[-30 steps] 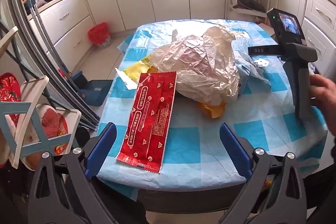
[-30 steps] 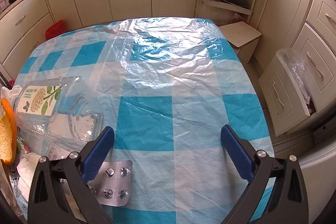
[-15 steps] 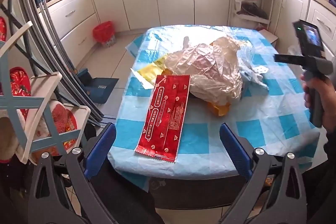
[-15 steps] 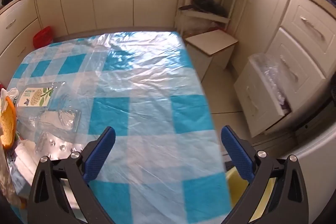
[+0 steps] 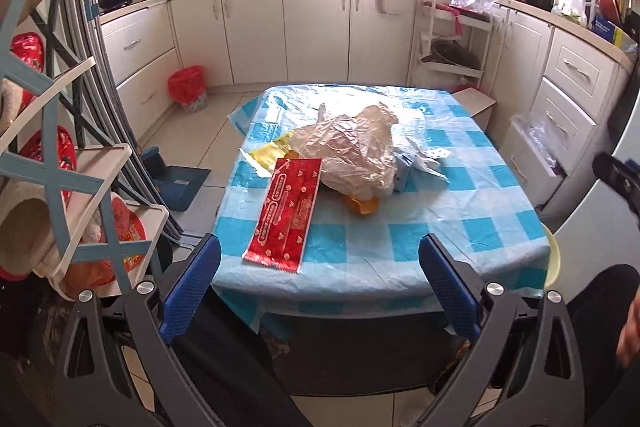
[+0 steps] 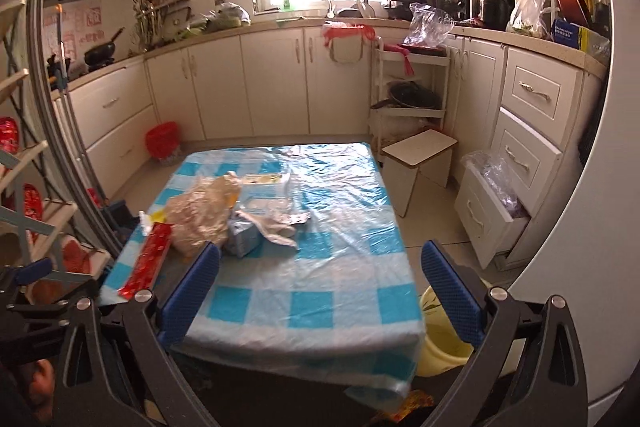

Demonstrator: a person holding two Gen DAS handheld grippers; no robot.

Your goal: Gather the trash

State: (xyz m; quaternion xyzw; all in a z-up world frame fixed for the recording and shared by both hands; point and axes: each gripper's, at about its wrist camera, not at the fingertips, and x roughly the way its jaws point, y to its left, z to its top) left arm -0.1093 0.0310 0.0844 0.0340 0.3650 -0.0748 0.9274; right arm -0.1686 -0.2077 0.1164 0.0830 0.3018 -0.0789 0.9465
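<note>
A table with a blue-checked cloth [image 5: 460,227] holds a heap of trash: a long red wrapper [image 5: 286,215], a crumpled translucent bag [image 5: 348,151], a yellow wrapper [image 5: 272,153], an orange peel [image 5: 362,206] and a blue packet [image 6: 242,237]. The red wrapper [image 6: 150,259] and bag [image 6: 202,215] also show in the right wrist view. My left gripper [image 5: 319,281] is open and empty, held back from the table's near edge. My right gripper [image 6: 318,293] is open and empty, also off the table.
A yellow bucket [image 6: 440,341] stands on the floor at the table's right corner. A red bin [image 5: 187,89] sits by the far cabinets. A folding rack [image 5: 60,187] is at the left. A small stool [image 6: 420,155] and open drawers [image 6: 492,211] are on the right.
Both grippers have pulled back and up from the table, so the whole table and kitchen show. The right gripper has left the left view's middle. Nothing was picked up.
</note>
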